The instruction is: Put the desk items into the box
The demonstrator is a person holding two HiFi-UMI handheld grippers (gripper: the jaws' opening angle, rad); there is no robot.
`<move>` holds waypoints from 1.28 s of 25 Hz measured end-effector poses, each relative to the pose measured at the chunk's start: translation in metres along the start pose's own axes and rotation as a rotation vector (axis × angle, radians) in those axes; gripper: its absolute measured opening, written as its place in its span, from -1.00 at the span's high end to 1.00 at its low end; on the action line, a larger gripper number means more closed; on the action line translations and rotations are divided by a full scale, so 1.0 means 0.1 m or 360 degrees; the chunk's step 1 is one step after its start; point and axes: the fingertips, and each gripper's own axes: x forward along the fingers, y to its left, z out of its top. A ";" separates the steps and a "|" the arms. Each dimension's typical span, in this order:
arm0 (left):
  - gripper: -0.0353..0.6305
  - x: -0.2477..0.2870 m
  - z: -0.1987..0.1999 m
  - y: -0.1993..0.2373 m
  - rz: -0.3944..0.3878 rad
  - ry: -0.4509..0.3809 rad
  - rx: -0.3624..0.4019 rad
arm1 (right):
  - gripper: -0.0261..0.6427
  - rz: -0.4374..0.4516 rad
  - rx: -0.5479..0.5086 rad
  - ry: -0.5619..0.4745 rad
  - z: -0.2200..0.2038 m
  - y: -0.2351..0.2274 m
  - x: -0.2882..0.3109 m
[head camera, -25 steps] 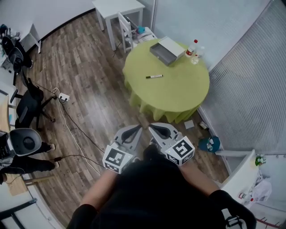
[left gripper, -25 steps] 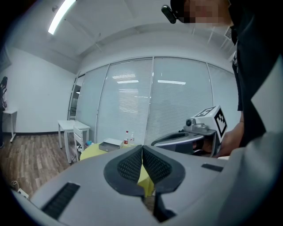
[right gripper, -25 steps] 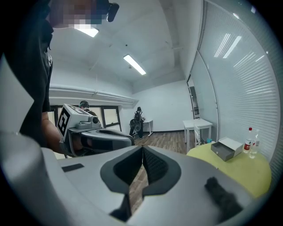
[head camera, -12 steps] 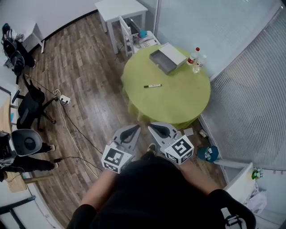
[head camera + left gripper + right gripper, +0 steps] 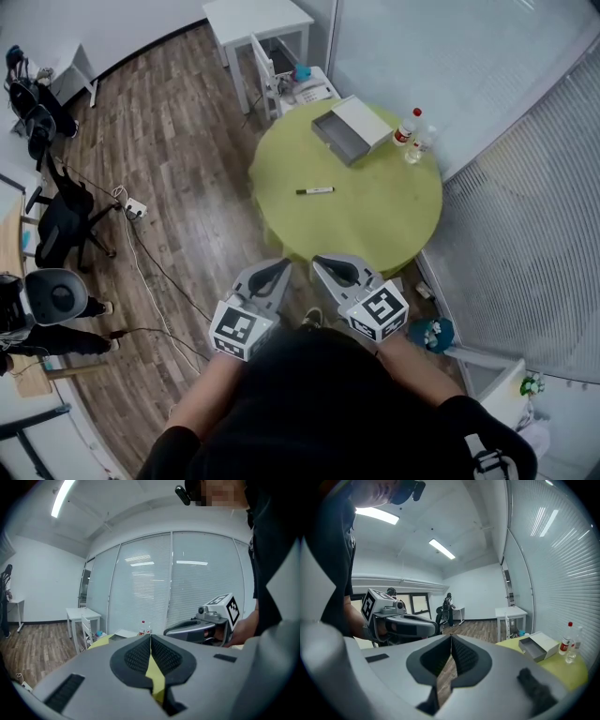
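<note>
A round table with a yellow-green cloth point(image 5: 375, 211) stands ahead of me. On it lies a marker pen point(image 5: 314, 191) near the left side. A grey open box point(image 5: 352, 128) with a white lid part sits at the table's far edge, also seen in the right gripper view as the box point(image 5: 539, 646). My left gripper point(image 5: 274, 273) and right gripper point(image 5: 335, 270) are held close to my body, short of the table, side by side. Both have their jaws pressed together with nothing between them.
Two bottles point(image 5: 410, 134) stand beside the box at the far right. A white desk point(image 5: 258, 21) and a white chair point(image 5: 272, 67) are behind the table. Office chairs point(image 5: 56, 220) and floor cables point(image 5: 150, 272) lie left. Blinds point(image 5: 525, 216) line the right side.
The view has shifted a little: the table sits slightly closer and more centred. Both grippers stay shut in front of my body in nearly the same place.
</note>
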 end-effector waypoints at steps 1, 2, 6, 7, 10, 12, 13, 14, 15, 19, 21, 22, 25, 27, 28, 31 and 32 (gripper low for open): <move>0.85 0.04 0.02 0.03 -0.0001 0.0001 -0.0001 | 0.87 -0.0002 0.0002 0.0000 0.01 -0.05 0.01; 0.85 0.08 0.03 0.06 -0.0002 -0.0001 -0.0001 | 0.87 -0.0004 0.0002 0.0001 0.02 -0.09 0.02; 0.85 0.25 0.09 0.21 -0.0017 -0.0008 0.0002 | 0.87 -0.0018 0.0001 0.0015 0.03 -0.28 0.13; 0.85 0.30 0.10 0.26 -0.0024 -0.0008 0.0006 | 0.87 -0.0027 0.0001 0.0020 0.03 -0.33 0.16; 0.85 0.43 0.12 0.45 -0.0056 -0.0009 0.0012 | 0.87 -0.0065 0.0005 0.0032 0.04 -0.49 0.31; 0.85 0.54 0.15 0.62 -0.0086 -0.0010 0.0009 | 0.87 -0.0098 0.0011 0.0042 0.07 -0.62 0.44; 0.85 0.60 0.17 0.71 -0.0101 -0.0010 0.0008 | 0.87 -0.0116 0.0016 0.0047 0.09 -0.69 0.51; 0.85 0.65 0.18 0.80 -0.0118 -0.0008 0.0009 | 0.87 -0.0136 0.0022 0.0053 0.10 -0.75 0.58; 0.85 0.70 0.19 0.90 -0.0136 -0.0005 0.0010 | 0.87 -0.0156 0.0029 0.0061 0.11 -0.80 0.66; 0.85 0.89 0.27 1.30 -0.0222 0.0011 0.0020 | 0.87 -0.0241 0.0051 0.0101 0.17 -1.04 0.99; 0.85 1.01 0.31 1.49 -0.0271 0.0026 0.0027 | 0.87 -0.0286 0.0067 0.0113 0.20 -1.19 1.15; 0.85 1.07 0.32 1.57 -0.0296 0.0034 0.0032 | 0.87 -0.0309 0.0079 0.0117 0.22 -1.26 1.22; 0.85 1.23 0.34 1.81 -0.0376 0.0062 0.0049 | 0.87 -0.0386 0.0117 0.0132 0.23 -1.44 1.44; 0.85 1.33 0.33 1.96 -0.0435 0.0081 0.0052 | 0.87 -0.0440 0.0142 0.0143 0.22 -1.54 1.58; 0.85 1.37 0.32 2.02 -0.0466 0.0091 0.0053 | 0.87 -0.0469 0.0155 0.0148 0.21 -1.59 1.64; 0.85 1.50 0.27 2.17 -0.0562 0.0120 0.0059 | 0.87 -0.0564 0.0189 0.0175 0.15 -1.75 1.78; 0.85 1.54 0.25 2.21 -0.0593 0.0129 0.0060 | 0.87 -0.0595 0.0198 0.0190 0.12 -1.81 1.82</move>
